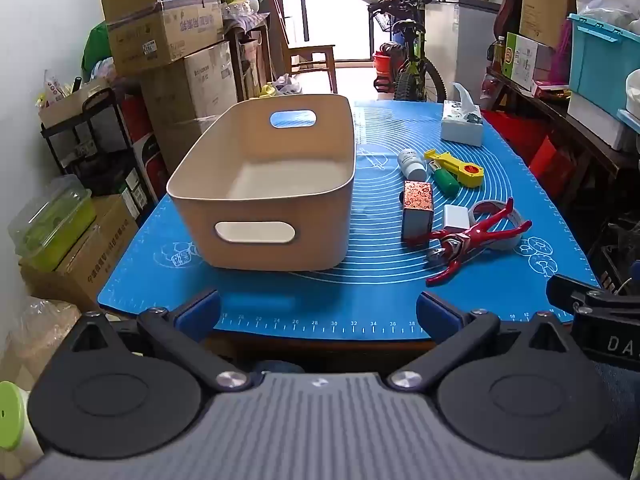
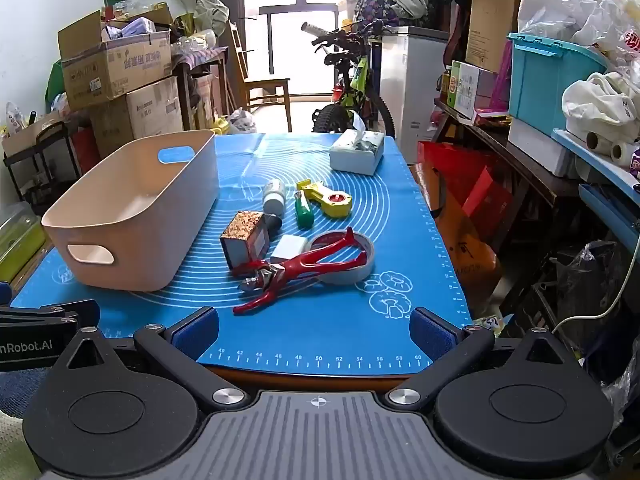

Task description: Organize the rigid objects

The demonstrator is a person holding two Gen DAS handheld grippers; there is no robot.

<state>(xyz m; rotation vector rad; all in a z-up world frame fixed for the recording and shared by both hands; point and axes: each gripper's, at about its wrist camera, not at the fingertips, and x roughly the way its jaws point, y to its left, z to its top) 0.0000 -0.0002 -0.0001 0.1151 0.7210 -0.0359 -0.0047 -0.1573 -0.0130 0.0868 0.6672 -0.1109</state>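
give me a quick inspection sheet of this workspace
surface: blue mat covering the table
job's things: empty bin at left; figure lying across tape roll; box, charger, bottle, screwdriver, yellow tool grouped to its right
clutter: tissue box at the far edge
grippers: left claw and right claw open, empty
cables: white cable off the table's right
surroundings: cartons, bicycle

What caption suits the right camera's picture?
Open right tongs face a red figure, tape roll and empty beige bin on a blue mat.

Matt beige plastic bin (image 1: 264, 184), glossy red figure (image 2: 304, 268), smooth blue mat (image 1: 360, 300)
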